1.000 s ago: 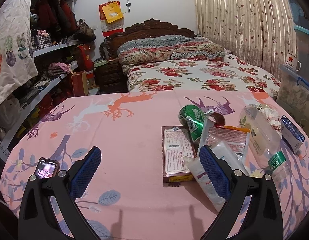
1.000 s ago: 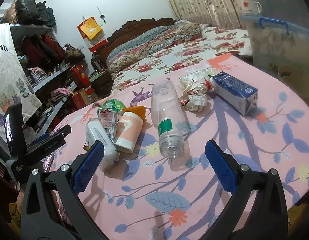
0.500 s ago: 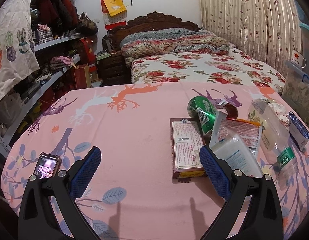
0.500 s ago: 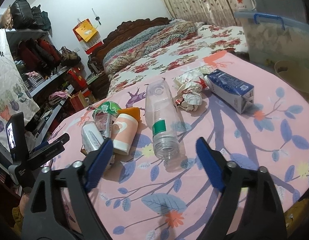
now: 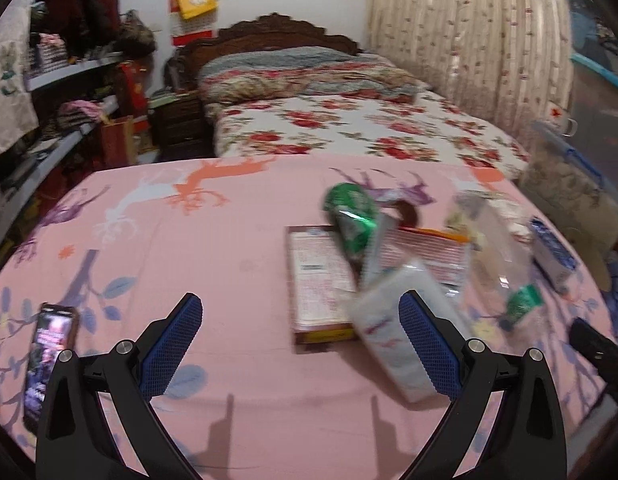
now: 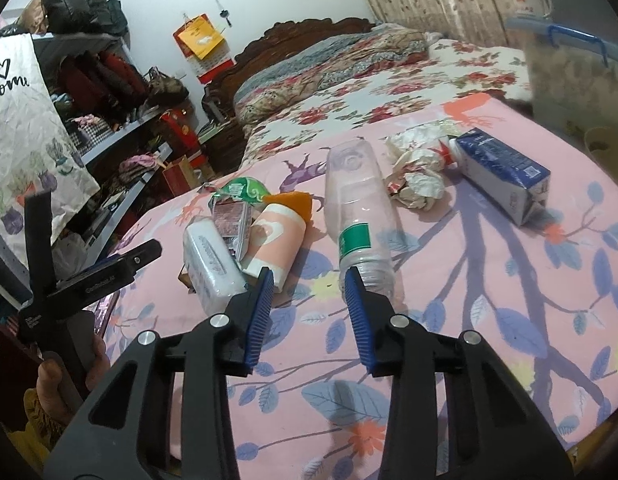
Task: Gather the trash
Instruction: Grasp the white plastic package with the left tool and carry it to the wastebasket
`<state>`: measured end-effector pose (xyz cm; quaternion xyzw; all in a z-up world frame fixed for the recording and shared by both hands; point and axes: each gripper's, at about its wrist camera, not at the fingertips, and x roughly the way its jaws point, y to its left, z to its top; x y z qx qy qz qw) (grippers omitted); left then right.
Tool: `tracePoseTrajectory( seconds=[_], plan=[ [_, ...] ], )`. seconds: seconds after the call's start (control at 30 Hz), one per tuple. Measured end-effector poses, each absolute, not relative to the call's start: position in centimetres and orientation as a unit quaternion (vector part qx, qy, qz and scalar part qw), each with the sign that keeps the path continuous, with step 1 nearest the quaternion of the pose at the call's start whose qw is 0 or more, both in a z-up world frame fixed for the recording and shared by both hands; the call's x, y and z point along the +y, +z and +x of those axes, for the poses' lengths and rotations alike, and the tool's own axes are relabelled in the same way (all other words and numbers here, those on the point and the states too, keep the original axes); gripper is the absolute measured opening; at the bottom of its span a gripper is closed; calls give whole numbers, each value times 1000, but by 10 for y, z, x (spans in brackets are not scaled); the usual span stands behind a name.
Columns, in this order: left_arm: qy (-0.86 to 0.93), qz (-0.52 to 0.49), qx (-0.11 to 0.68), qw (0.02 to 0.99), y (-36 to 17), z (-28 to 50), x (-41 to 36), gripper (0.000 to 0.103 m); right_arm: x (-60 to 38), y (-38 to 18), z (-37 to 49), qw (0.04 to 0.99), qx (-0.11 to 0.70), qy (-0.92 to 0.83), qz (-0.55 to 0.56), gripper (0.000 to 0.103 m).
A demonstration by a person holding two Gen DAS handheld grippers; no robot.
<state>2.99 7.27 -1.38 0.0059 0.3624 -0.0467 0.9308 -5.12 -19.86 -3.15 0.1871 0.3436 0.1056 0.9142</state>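
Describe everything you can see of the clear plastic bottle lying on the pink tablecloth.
The clear plastic bottle looks empty and uncapped, with a green label band near its neck. It lies on its side on the pink tablecloth, open mouth towards the camera, base towards the bed. It appears apart from the crumpled paper and the pink cup on either side.

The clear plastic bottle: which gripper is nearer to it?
Right. The right gripper, jaws closing on nothing, has one fingertip at the clear plastic bottle's mouth. The left gripper sits open beyond the wrappers, farther away.

Clear plastic bottle (image 6: 359, 216), crumpled paper (image 6: 419, 178), blue carton (image 6: 505, 174) lie scattered.
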Motion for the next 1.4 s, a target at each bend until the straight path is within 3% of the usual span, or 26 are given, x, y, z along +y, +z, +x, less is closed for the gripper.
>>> tracePoseTrajectory(
  seconds=[0.37,0.4,0.43,0.7,0.77,0.83,0.93,1.2,1.4],
  plan=[
    [-107,20,404,908,-28,55,17,94,-191,-27,-32,910,353,143,163,43],
    [-109,19,407,907,-31,56,16,89,-189,-26,-28,909,353,152,161,51],
    [-111,16,411,905,-33,56,16,63,-186,-25,-21,907,354,162,161,52],
    [-122,-22,401,908,-26,33,54,53,-141,-28,61,876,383,241,166,52],
    [-116,-26,395,911,-21,26,65,52,-123,-37,75,866,401,251,160,49],
    [-111,-34,391,913,-16,20,74,51,-111,-45,78,861,413,260,146,24],
    [-102,-41,383,917,-8,14,82,51,-111,-49,66,855,412,273,156,12],
    [-134,-39,377,916,4,26,64,50,-190,-15,16,889,341,233,199,11],
    [-195,-9,370,909,21,40,9,50,-281,-5,-17,916,293,130,241,11]
  ],
)
